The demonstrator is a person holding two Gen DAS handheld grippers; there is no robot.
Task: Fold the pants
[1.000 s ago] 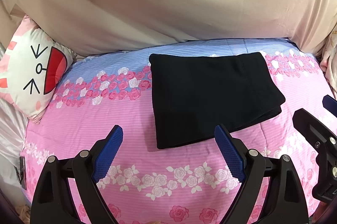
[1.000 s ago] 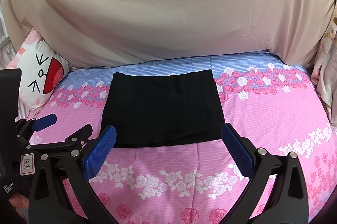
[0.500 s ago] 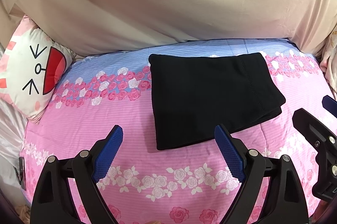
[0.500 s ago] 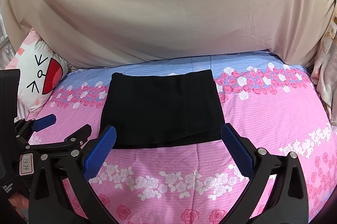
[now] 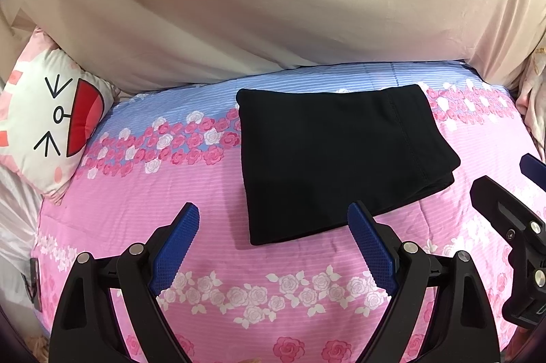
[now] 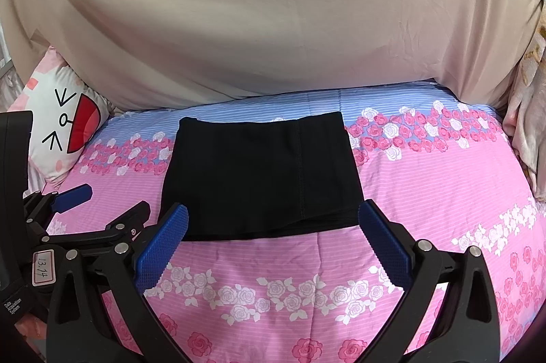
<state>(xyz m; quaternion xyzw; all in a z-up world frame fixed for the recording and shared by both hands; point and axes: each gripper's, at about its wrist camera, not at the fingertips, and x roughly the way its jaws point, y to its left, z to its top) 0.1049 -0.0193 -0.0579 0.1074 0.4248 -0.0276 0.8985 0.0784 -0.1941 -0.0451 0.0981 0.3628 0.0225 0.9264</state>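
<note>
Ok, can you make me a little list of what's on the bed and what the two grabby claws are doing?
pants: black fabric pants, folded into a flat rectangle
surface: pink and blue rose-print bedsheet, pants lying on it
pillow: white cartoon-face cushion, at the bed's left edge, apart from the pants
backdrop: beige cloth behind the bed
left gripper: open, holding nothing
right gripper: open, holding nothing

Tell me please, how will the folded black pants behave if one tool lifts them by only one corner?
The black pants are soft cloth in stacked layers, so they would probably droop and come unfolded. The loose layer edges at the near right corner suggest the layers may slide apart. They look light, and on the sheet a push would likely bunch them.
</note>
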